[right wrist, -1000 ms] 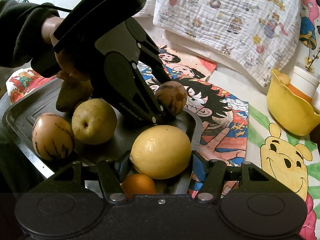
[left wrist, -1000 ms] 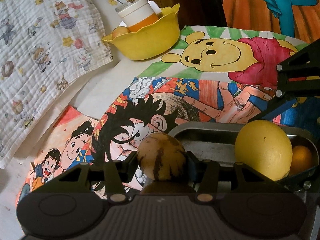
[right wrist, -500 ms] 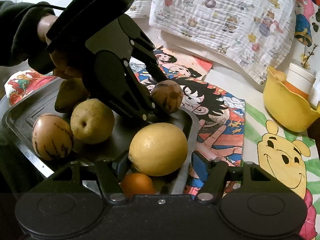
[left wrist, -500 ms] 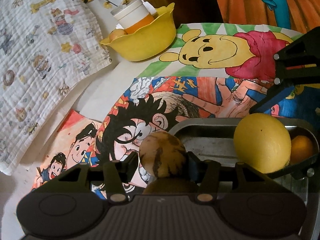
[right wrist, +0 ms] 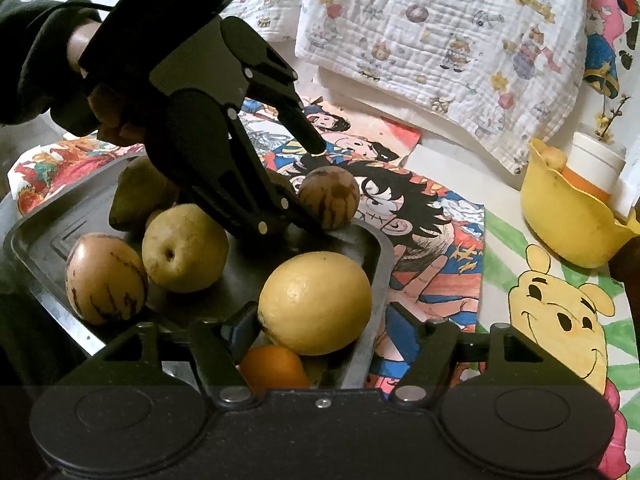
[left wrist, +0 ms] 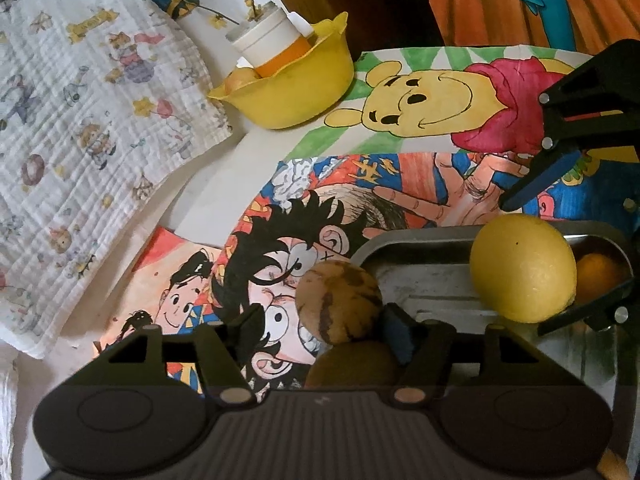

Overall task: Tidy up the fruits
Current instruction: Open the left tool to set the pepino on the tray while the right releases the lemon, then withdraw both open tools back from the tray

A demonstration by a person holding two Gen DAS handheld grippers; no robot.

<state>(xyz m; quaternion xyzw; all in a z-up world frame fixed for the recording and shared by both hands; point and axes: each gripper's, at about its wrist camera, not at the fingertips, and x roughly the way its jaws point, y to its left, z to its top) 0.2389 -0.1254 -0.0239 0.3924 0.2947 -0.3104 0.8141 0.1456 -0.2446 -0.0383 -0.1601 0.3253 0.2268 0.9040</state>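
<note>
1. A round brown fruit with dark streaks (left wrist: 338,300) sits on the far rim of a dark metal tray (right wrist: 36,240), between the fingers of the left claw (left wrist: 320,320).
2. The left claw's jaws have just been opening; they now stand apart, with a clear gap on the fruit's left side (on the right side, contact with the blue pad cannot be told).
3. A large yellow citrus fruit (right wrist: 316,302) rests in the tray's near corner, between the fingers of the right claw (right wrist: 320,328).
4. The right claw's jaws have also just been opening; they stand apart, the right finger clear of the citrus, the left finger just beside it.
5. A small orange fruit (right wrist: 274,366) lies in the tray under the citrus, close to the right claw's body.
6. Further back in the tray are a yellow-green pear (right wrist: 184,248), a second streaked fruit (right wrist: 104,280) beside it, and a darker pear (right wrist: 136,196) partly hidden behind the left claw.
7. A hand (right wrist: 108,112) in a dark sleeve (right wrist: 32,56) holds the left claw from the upper left of the right wrist view.
8. The tray sits on a desk covered with bright cartoon drawings (left wrist: 420,100).
9. Well apart from the tray stands a yellow bowl (left wrist: 296,92) holding a white and orange cup (left wrist: 272,44) and a small pale fruit.
10. A white printed cloth (left wrist: 80,120) lies beyond the drawings.
</note>
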